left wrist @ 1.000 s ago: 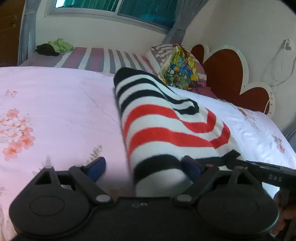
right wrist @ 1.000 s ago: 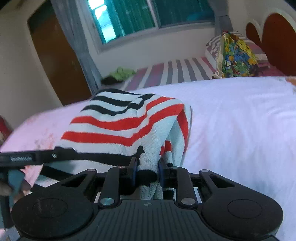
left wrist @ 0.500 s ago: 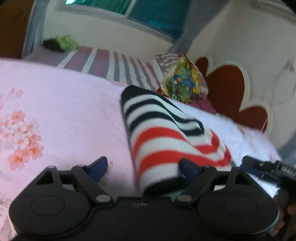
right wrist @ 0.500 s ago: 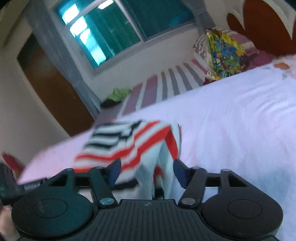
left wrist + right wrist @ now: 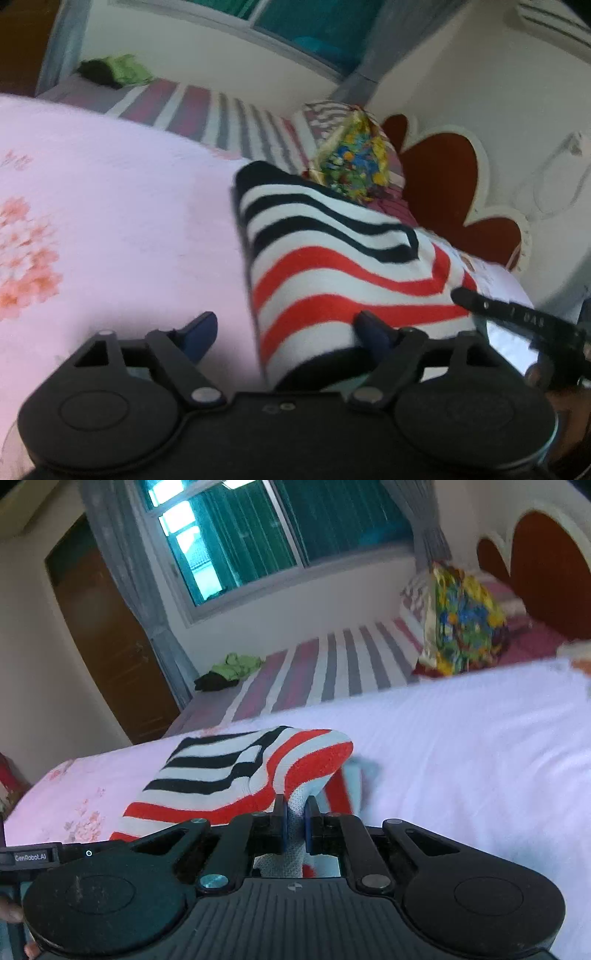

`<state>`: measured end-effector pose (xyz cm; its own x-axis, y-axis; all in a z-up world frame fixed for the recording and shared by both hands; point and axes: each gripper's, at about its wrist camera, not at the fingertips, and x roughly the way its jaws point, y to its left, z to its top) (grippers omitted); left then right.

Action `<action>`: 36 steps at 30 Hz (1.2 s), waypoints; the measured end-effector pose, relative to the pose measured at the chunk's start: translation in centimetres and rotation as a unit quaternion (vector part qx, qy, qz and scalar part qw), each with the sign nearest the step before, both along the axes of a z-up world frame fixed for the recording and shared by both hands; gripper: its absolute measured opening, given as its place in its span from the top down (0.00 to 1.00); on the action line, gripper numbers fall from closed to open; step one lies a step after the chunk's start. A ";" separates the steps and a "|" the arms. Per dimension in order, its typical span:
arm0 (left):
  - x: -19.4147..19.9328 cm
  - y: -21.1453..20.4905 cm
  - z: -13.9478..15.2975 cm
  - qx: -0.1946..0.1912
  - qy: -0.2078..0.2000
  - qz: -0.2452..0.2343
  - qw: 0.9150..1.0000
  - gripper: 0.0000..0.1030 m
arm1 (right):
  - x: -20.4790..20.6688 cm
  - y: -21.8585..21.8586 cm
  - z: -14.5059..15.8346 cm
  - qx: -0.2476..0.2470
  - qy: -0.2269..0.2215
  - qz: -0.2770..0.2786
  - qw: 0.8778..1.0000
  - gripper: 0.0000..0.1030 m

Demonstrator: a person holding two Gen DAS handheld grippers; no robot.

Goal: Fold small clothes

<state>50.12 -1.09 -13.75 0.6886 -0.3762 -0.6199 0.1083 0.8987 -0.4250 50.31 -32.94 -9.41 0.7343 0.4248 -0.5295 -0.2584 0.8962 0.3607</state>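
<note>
Fingers of right gripper [image 5: 295, 821] pinched on striped garment [image 5: 236, 775]; left gripper [image 5: 284, 332] fingers wide.

The striped garment [image 5: 332, 266] in front of me is a small knit piece with white, black and red bands: black stripes at its far end, red ones at the end nearest me. It lies on the bed [image 5: 110, 206] folded over on itself, bunched into a thick, rounded bundle. Seen from my right side [image 5: 236, 775], its red-edged fold lifts up off the bed, and a pale blue-white fabric shows at its underside, hanging down to the sheet.
</note>
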 end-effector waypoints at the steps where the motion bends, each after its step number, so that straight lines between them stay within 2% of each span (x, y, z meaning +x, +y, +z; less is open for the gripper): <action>1: 0.1 -0.5 -0.1 0.024 -0.002 0.003 1.000 0.14 | 0.3 0.1 -0.6 -0.002 0.015 0.002 1.000 0.92; 2: 0.2 -0.9 -0.4 0.037 -0.001 0.006 0.999 0.10 | 0.9 0.5 -1.7 -0.013 0.039 0.003 0.999 0.92; 4: 0.3 -1.2 -1.2 0.038 0.002 0.007 0.999 0.06 | 1.2 1.4 -3.3 -0.032 0.046 -0.002 0.998 0.92; 6: 0.2 -0.9 -1.3 0.035 0.004 0.009 0.999 0.05 | 0.9 1.3 -2.8 -0.023 0.049 -0.015 0.998 0.91; 7: 0.0 -0.7 -0.9 0.033 0.005 0.006 0.999 0.09 | 0.5 1.0 -2.1 -0.018 0.048 -0.025 0.998 0.80; 8: -0.5 -0.3 -0.2 0.029 -0.002 0.003 1.000 0.17 | -0.6 0.7 -0.9 -0.016 0.029 -0.044 0.998 0.73; 9: -1.3 0.3 0.6 0.022 -0.011 0.000 1.000 0.19 | -1.8 0.3 0.1 -0.005 0.009 -0.044 0.999 0.70; 11: -3.1 1.5 1.6 0.008 -0.027 -0.001 1.000 0.20 | -3.7 0.3 1.9 0.013 0.002 -0.010 1.000 0.70; 15: -6.3 2.3 2.3 0.008 -0.038 -0.012 0.999 0.18 | -7.9 2.9 3.1 -0.029 -0.019 0.075 0.997 0.70; 17: -7.1 1.9 1.4 -0.004 -0.029 -0.037 0.999 0.10 | -9.5 4.5 1.9 -0.059 -0.015 0.112 0.992 0.71; 18: -7.3 1.2 0.5 0.011 -0.013 -0.049 0.999 0.09 | -9.8 5.2 1.0 -0.075 -0.009 0.121 0.990 0.72; 19: -7.2 0.6 -0.3 0.038 0.007 -0.056 0.998 0.09 | -9.8 5.7 -0.4 -0.102 0.011 0.121 0.987 0.90; 20: -7.2 -0.2 -1.3 0.065 0.023 -0.066 0.995 0.08 | -9.5 5.7 -1.8 -0.124 0.035 0.111 0.986 1.00; 21: -7.7 -0.7 -1.7 0.078 0.004 -0.068 0.995 0.07 | -9.5 5.3 -2.6 -0.110 0.035 0.106 0.988 1.00; 22: -8.0 -1.0 -1.8 0.087 -0.003 -0.067 0.994 0.07 | -9.4 4.8 -2.8 -0.086 0.042 0.095 0.991 1.00; 23: -8.1 -1.1 -1.4 0.089 0.001 -0.065 0.994 0.11 | -9.5 5.0 -2.5 -0.083 0.048 0.088 0.991 1.00; 25: -8.4 -0.8 0.1 0.086 -0.017 -0.050 0.995 0.14 | -10.3 5.3 -1.2 -0.101 0.027 0.087 0.991 1.00; 26: -8.5 -0.6 0.9 0.093 -0.034 -0.038 0.994 0.13 | -10.5 4.8 -0.1 -0.093 0.005 0.074 0.993 1.00; 29: -7.3 -0.3 2.3 0.099 -0.053 -0.013 0.994 0.09 | -9.7 4.3 1.1 -0.076 -0.005 0.051 0.996 1.00; 33: -3.5 -0.1 3.0 0.092 -0.056 0.014 0.994 0.03 | -6.2 4.6 1.5 -0.078 -0.011 0.016 0.997 1.00; 35: -1.3 -0.5 2.5 0.090 -0.033 0.015 0.995 0.03 | -4.1 4.7 1.5 -0.068 -0.006 0.016 0.998 1.00; 36: -0.5 -0.9 2.1 0.099 -0.022 0.017 0.995 0.03 | -3.4 4.9 1.3 -0.058 -0.001 0.017 0.998 0.94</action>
